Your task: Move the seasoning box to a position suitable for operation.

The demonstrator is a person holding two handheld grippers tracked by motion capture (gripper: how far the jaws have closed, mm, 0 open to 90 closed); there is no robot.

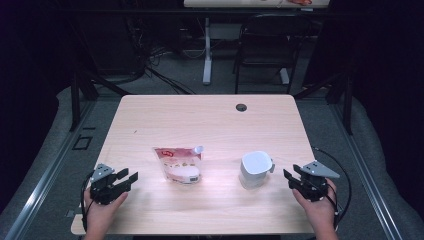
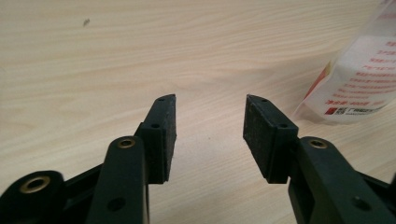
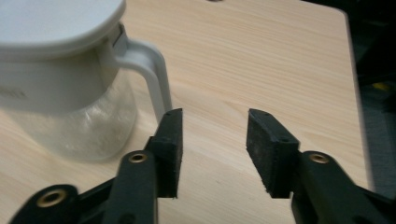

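Left gripper: my black two-jaw left gripper point(image 1: 126, 178) sits at the near left of the table; I see its jaws spread wide with bare wood between the pads point(image 2: 165, 135), nothing held or touched.
Right gripper: my black right gripper point(image 1: 292, 179) with the grey three-cornered plate sits at the near right; jaws stand apart, nothing between them, nothing gripped.
Pouch: the clear plastic pouch with red print and a white spout point(image 1: 179, 164) lies flat near the table's middle, right of my left gripper and apart from it; in the left gripper view its corner point(image 2: 359, 79) shows at the right edge.
Pouch axis: long axis runs from far left to near right; the spout points to the far right.
Jug: the white-lidded clear jug with a white handle point(image 1: 255, 169) stands upright just left of my right gripper; in the right gripper view the handle point(image 3: 152, 74) is close to the left pad, whether touching I cannot tell.
Jug handle: points right, toward my right gripper.
Table: light wooden table point(image 1: 210, 120), bare wood between each gripper and its nearest thing.
Beyond: a dark chair point(image 1: 265, 47) on the floor past the far edge.
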